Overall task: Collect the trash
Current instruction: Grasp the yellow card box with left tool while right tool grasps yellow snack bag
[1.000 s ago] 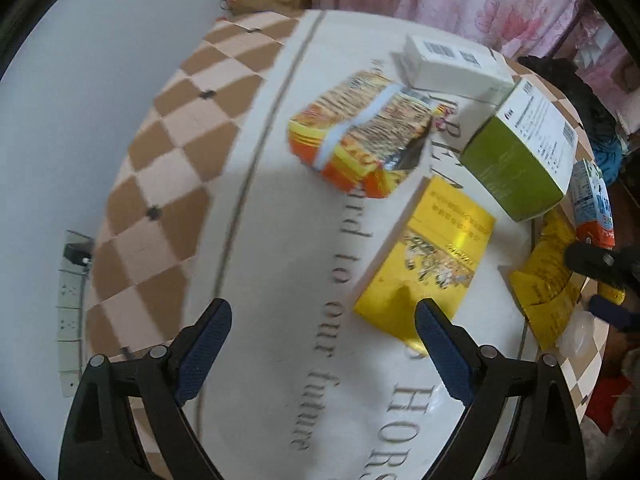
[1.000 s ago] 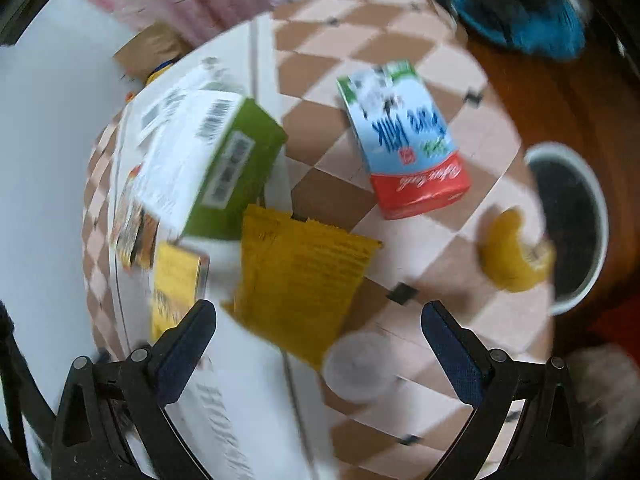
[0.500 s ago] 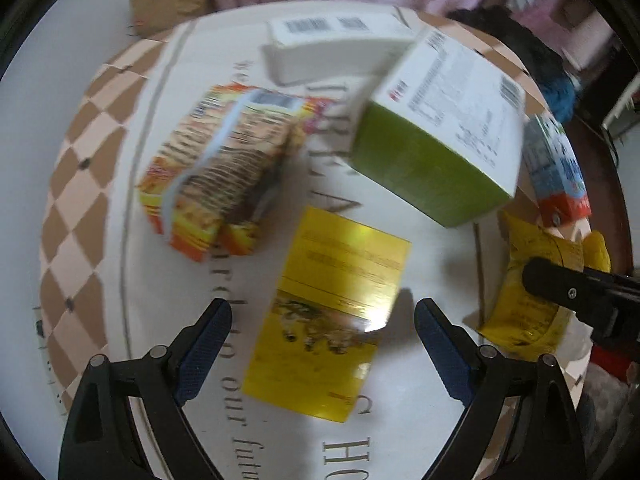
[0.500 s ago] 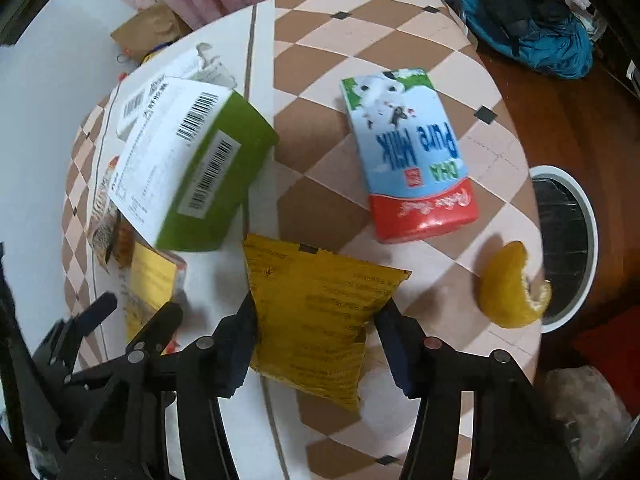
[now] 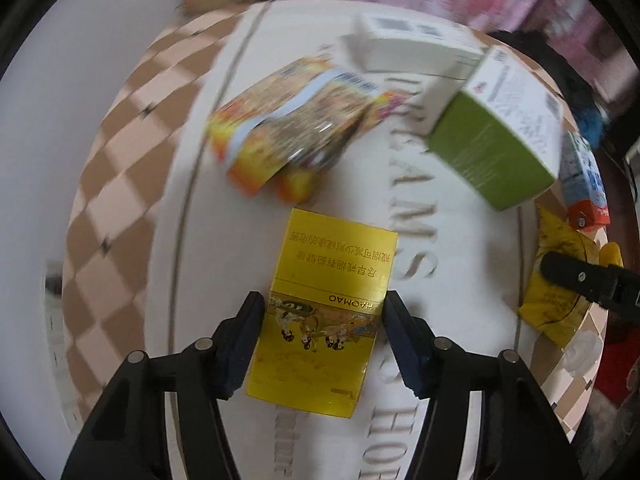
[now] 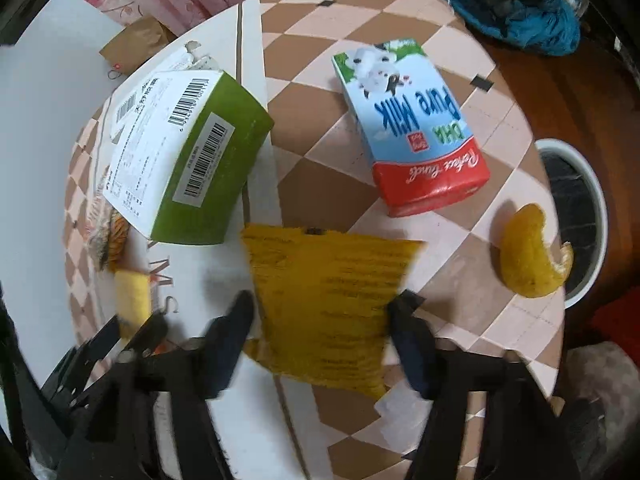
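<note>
A flat yellow cigarette box (image 5: pixel 326 308) lies on the table. My left gripper (image 5: pixel 322 316) has its fingers closed against the box's two long sides. A yellow snack bag (image 6: pixel 326 304) lies at the table's near edge. My right gripper (image 6: pixel 320 320) is closed on the bag's two sides. The bag also shows at the right of the left wrist view (image 5: pixel 560 280), with the right gripper's black finger across it. A milk carton (image 6: pixel 408 132) and an orange peel (image 6: pixel 528 256) lie beyond the bag.
A green and white box (image 6: pixel 184 152) lies left of the bag, also in the left wrist view (image 5: pixel 500 132). An orange noodle packet (image 5: pixel 296 128) and a white box (image 5: pixel 408 48) lie further back. A white-rimmed bin (image 6: pixel 576 216) stands below the table's right edge.
My left gripper moved forward over the cigarette box and closed on its sides. My right gripper narrowed from wide open and closed on the yellow snack bag.
</note>
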Demonstrator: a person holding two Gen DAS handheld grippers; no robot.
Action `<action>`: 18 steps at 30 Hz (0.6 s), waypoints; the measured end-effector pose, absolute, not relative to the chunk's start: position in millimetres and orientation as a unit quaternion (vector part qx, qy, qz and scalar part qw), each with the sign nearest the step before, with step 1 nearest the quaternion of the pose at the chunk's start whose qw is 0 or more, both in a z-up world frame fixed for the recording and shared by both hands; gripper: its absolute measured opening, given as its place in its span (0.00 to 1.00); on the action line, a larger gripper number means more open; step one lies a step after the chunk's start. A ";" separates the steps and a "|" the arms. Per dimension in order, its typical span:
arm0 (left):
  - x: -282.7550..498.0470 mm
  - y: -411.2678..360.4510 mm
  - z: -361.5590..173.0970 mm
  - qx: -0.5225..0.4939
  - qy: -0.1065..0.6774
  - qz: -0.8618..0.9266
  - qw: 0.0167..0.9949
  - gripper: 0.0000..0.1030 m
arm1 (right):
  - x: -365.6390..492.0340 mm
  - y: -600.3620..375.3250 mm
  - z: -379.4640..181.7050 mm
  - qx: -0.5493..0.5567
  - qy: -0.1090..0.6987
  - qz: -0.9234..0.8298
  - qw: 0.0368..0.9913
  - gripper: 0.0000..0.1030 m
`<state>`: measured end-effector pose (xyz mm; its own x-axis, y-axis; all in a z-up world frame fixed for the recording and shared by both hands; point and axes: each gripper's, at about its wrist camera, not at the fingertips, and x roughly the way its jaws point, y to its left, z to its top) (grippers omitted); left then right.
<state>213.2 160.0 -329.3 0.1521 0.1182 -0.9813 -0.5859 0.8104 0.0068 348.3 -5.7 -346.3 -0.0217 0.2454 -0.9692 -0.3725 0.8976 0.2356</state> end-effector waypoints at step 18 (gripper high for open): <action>201.6 156.2 -332.5 -0.187 0.591 0.264 0.739 0.55 | 311.6 16.6 -342.5 -0.127 0.656 0.285 0.688 0.49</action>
